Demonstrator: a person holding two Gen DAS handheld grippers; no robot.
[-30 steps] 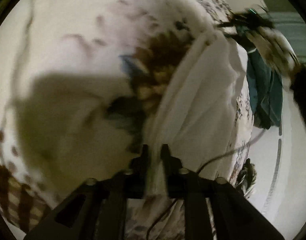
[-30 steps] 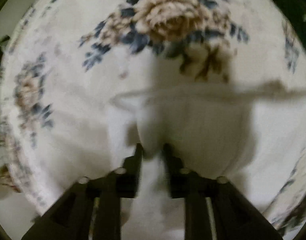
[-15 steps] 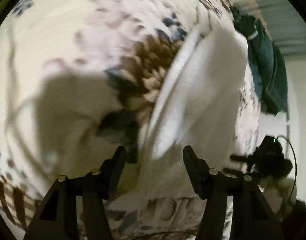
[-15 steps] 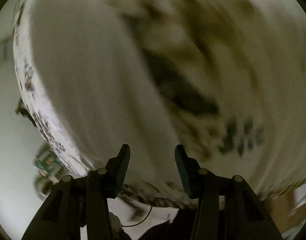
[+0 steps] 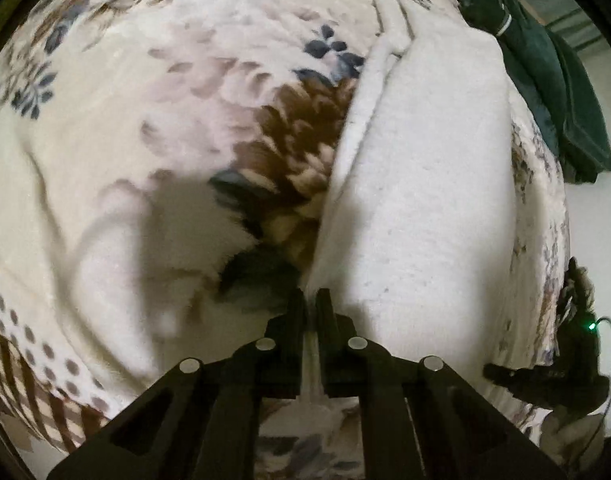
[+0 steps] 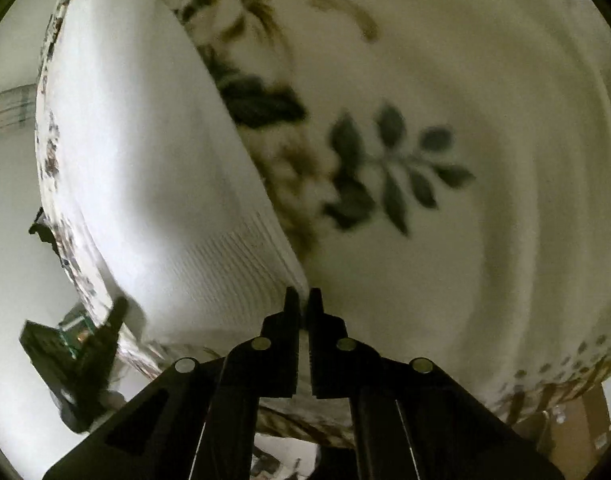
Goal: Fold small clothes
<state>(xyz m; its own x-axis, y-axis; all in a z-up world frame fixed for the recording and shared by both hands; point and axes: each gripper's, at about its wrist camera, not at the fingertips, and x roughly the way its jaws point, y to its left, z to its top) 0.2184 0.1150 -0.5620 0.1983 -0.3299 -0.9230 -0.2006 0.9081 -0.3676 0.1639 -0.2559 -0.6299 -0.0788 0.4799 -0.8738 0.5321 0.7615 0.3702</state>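
Observation:
A small white knit garment (image 5: 421,184) lies folded lengthwise as a long strip on a floral blanket (image 5: 145,120). My left gripper (image 5: 310,300) is shut on the near left corner of the garment. In the right wrist view the same white garment (image 6: 153,160) runs up to the left, its ribbed hem nearest me. My right gripper (image 6: 302,300) is shut on the hem's right corner. The other gripper shows at the right edge of the left wrist view (image 5: 561,364) and at the lower left of the right wrist view (image 6: 77,356).
The cream blanket with brown and blue flowers (image 6: 405,160) covers the bed. A dark green garment (image 5: 545,80) lies at the far right bed edge. Pale floor (image 6: 9,220) shows beyond the bed edge. A cardboard box (image 6: 577,424) sits at lower right.
Half a second ago both grippers were open over the garment. Both have since closed on its near corners. A second ago both held white cloth.

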